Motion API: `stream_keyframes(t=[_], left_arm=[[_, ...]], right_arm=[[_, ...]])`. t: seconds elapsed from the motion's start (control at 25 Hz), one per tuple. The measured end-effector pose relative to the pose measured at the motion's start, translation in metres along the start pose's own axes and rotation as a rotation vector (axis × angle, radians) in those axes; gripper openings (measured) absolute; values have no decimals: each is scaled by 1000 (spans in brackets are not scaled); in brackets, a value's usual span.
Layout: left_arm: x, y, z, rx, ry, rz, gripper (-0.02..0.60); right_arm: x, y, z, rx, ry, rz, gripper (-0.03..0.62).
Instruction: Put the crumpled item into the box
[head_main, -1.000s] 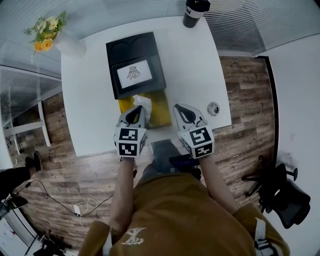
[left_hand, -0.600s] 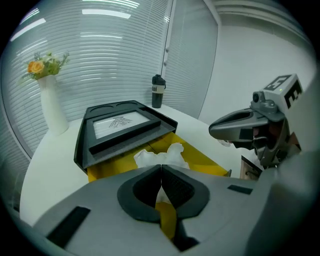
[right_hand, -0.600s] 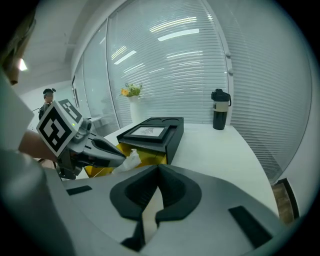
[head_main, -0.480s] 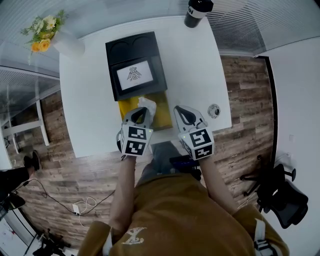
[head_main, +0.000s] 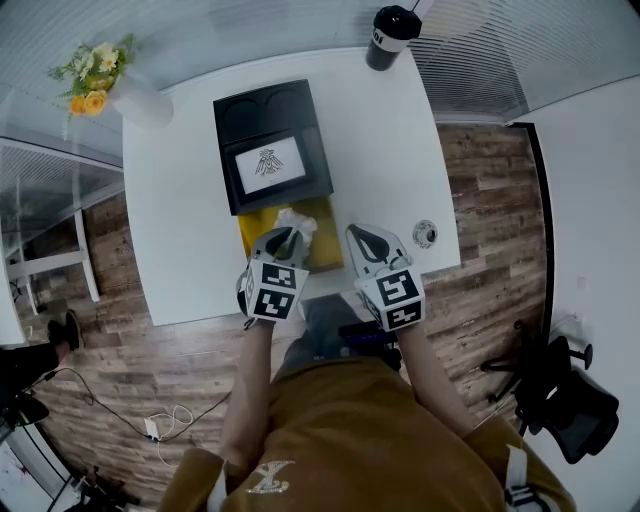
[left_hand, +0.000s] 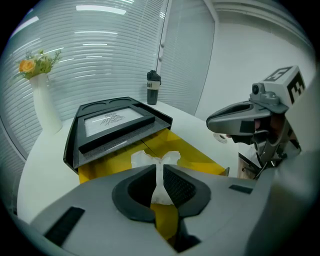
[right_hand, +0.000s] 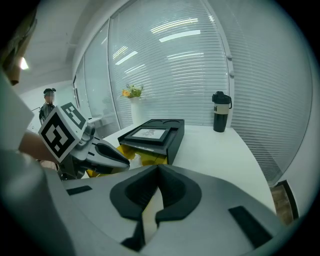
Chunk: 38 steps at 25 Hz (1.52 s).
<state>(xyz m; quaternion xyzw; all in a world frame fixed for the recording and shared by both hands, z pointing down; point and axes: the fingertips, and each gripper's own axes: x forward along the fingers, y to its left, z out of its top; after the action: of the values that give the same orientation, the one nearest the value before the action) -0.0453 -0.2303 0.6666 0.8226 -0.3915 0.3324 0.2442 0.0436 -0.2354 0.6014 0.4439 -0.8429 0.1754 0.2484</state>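
Table, head view: white table (head_main: 180, 230) on a wooden floor (head_main: 480, 180). A vase (head_main: 135, 98) with flowers stands at the far left corner, a black tumbler (head_main: 390, 36) at the far right corner, and a small round thing (head_main: 425, 234) near the right edge.
Box, head view: the box (head_main: 325, 225) lies in the middle. Its black lid (head_main: 270, 140) is toward the far edge and its open yellow part toward the near edge.
Grippers, head view: my left gripper (head_main: 283, 238) is over the yellow part. My right gripper (head_main: 362, 238) is just beside the box, at the near edge.
Left gripper view: my jaws are closed on the white crumpled item (left_hand: 150, 159), which stands up between them over the yellow part. I cannot tell if it touches the box.
Right gripper view: my jaws are together and nothing is between them. The left gripper (right_hand: 120, 157) is at the left, in front of the box (right_hand: 155, 132).
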Motion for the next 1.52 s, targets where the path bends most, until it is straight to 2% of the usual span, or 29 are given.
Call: stream_keyframes(t=[0.28, 0.56, 0.76, 1.0, 1.24, 1.52], left_arm=[[-12, 10, 8, -61, -45, 31, 58], [-33, 16, 12, -119, -114, 51, 26], [-54, 19, 28, -256, -230, 32, 25], [-90, 22, 47, -224, -334, 91, 25], [-133, 10, 67, -236, -469, 94, 25], [-176, 2, 77, -191, -541, 146, 25]], right_arm=[[-3, 6, 4, 1, -12, 7, 12], [-13, 12, 11, -32, -39, -31, 12], [-21, 15, 22, -40, -81, -53, 12], [-41, 21, 47, -44, -190, -64, 12], [-64, 32, 68, -52, -259, -68, 12], [-92, 43, 82, -39, -325, -84, 12]])
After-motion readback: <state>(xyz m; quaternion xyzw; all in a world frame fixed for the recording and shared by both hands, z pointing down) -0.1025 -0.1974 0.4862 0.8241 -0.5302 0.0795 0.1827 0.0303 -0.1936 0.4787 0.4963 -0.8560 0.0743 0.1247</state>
